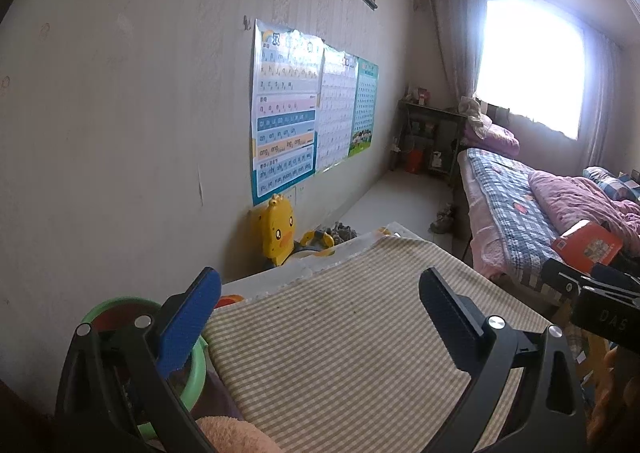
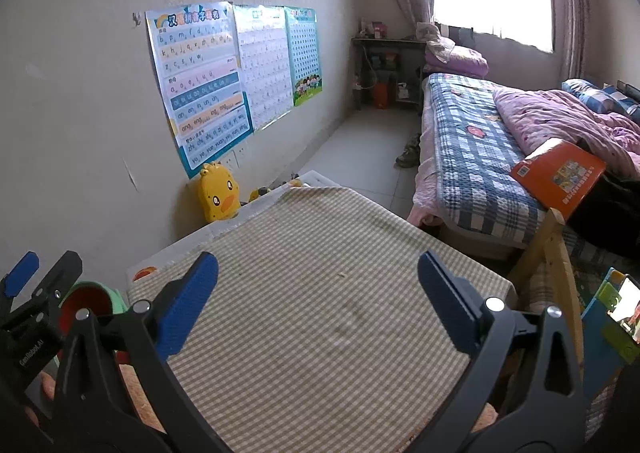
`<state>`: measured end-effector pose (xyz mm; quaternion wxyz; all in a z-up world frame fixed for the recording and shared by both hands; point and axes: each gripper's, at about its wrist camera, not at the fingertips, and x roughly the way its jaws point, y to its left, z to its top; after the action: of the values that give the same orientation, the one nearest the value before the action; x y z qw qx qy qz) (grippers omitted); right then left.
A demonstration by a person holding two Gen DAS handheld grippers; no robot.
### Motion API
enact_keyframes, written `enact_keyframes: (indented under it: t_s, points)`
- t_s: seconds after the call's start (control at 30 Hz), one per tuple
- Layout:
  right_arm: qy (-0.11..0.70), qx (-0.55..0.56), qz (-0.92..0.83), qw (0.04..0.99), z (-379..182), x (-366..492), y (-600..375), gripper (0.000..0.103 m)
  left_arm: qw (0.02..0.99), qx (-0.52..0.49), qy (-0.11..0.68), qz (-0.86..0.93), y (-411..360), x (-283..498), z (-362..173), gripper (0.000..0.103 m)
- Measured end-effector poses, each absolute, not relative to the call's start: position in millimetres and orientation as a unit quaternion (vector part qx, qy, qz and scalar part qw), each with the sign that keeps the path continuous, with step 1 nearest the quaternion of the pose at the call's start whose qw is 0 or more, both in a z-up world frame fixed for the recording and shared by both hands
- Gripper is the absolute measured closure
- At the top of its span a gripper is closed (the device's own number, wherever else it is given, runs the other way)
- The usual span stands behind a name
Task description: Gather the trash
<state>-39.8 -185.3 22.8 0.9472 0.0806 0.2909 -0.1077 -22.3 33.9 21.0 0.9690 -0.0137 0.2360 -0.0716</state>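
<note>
1. Left gripper (image 1: 320,313) and right gripper (image 2: 318,293) are both hovering released, holding nothing, over the checked cloth (image 2: 320,293).
2. Only visible trash, a small crumb (image 2: 342,274), is lying just ahead between the right fingers; right hand is nearer.
3. Green bin (image 1: 196,369) is sitting at the left.

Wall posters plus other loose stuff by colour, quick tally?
Posters on wall: 3, first, second, third
Yellow duck toy: 1
Orange book on bed: 1
Green bin beside table: 1
Red container under far shelf: 1
Total: 7
</note>
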Motion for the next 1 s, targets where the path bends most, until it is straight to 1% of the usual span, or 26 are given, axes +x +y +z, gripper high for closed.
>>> enact_keyframes:
  t_s: [0.43,0.7,0.87,1.0]
  points:
    - [0.302,0.075,-0.106,0.944,14.1,-35.9,-189.0,0.005,0.965,-0.009,0.251,-0.073,31.7,-16.0,14.6,0.008]
    - [0.299,0.082,-0.115,0.944,10.1,-36.7,-202.2,0.005,0.962,0.009,0.260,-0.077,16.3,-9.1,10.0,0.008]
    - [0.309,0.091,-0.122,0.939,0.8,-34.0,-215.5,0.005,0.960,0.014,0.267,-0.080,6.8,-6.1,5.4,0.008]
    - [0.326,0.105,-0.125,0.931,-20.0,-24.8,-230.2,0.005,0.957,0.028,0.277,-0.079,-0.5,-1.5,-1.1,0.008]
